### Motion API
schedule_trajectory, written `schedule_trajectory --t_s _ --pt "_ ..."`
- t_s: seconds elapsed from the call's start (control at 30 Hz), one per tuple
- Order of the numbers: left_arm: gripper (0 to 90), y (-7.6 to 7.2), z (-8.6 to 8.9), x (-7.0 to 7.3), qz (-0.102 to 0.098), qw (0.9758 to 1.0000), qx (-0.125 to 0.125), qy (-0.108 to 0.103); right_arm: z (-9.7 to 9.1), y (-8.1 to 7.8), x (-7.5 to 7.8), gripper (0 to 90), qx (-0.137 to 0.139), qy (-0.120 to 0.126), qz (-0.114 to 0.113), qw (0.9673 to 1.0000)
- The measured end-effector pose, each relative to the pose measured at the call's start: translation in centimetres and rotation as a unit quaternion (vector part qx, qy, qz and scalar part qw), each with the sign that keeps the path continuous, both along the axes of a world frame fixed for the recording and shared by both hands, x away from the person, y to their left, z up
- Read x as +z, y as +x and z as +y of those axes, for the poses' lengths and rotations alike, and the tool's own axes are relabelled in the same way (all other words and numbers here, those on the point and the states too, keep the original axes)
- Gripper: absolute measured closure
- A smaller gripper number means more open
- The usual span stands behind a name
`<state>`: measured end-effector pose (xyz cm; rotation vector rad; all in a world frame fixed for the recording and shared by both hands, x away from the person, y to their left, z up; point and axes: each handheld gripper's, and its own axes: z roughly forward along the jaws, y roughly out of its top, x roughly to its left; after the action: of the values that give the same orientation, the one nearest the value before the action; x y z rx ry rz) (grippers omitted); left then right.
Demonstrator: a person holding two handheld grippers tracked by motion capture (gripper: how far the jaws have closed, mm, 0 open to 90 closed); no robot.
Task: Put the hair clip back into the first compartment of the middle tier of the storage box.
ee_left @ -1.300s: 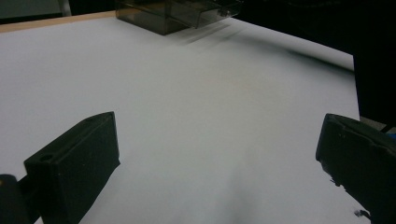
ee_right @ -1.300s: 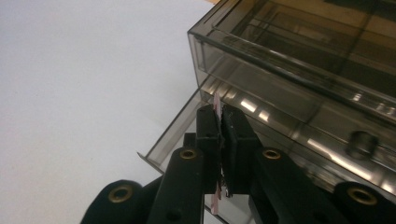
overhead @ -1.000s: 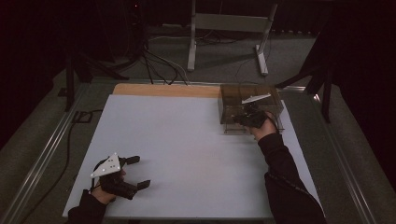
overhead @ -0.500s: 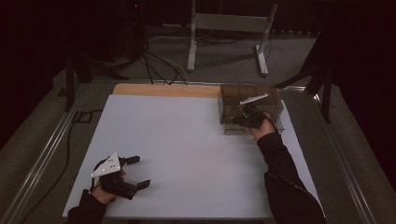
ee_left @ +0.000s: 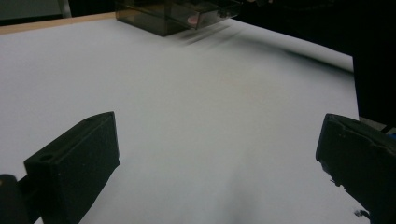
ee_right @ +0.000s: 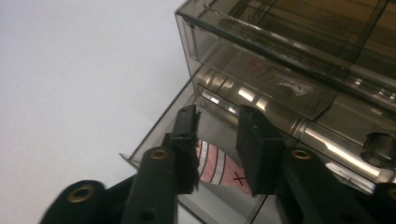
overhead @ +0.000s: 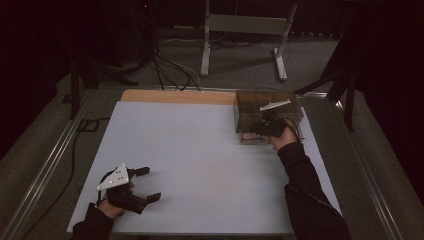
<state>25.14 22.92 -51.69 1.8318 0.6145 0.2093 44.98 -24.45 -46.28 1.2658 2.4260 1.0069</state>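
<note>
Right tongs (ee_right: 215, 140) deeper into one drawer (ee_right: 187, 140)

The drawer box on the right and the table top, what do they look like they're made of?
Drawer box: seemingly smoky see-through plastic, glossy; glints run along its edges and the inside shows through. Table top: a matte white sheet, probably laminate or paper, no glare, with a bare wood strip at the far edge.

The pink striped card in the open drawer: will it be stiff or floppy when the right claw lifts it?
The pink striped card looks thin and slightly curved, so it probably bends easily. It lies flat on the smooth drawer floor, so it may slide rather than lift. It is likely very light for the right claw.
</note>
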Motion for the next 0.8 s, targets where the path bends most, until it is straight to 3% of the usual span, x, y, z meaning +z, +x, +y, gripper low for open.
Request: schedule_trajectory --t_s 0.43,0.8 --pt "0.4 0.0 0.0 0.1 -0.001 1.0000 0.000 -0.003 0.4 -1.4 1.3 38.5 -0.001 0.028 -0.013 0.9995" --pt "0.4 0.0 -0.1 0.1 0.001 1.0000 0.001 -0.005 1.6 -2.6 2.4 17.6 -0.005 0.035 -0.031 0.9989"
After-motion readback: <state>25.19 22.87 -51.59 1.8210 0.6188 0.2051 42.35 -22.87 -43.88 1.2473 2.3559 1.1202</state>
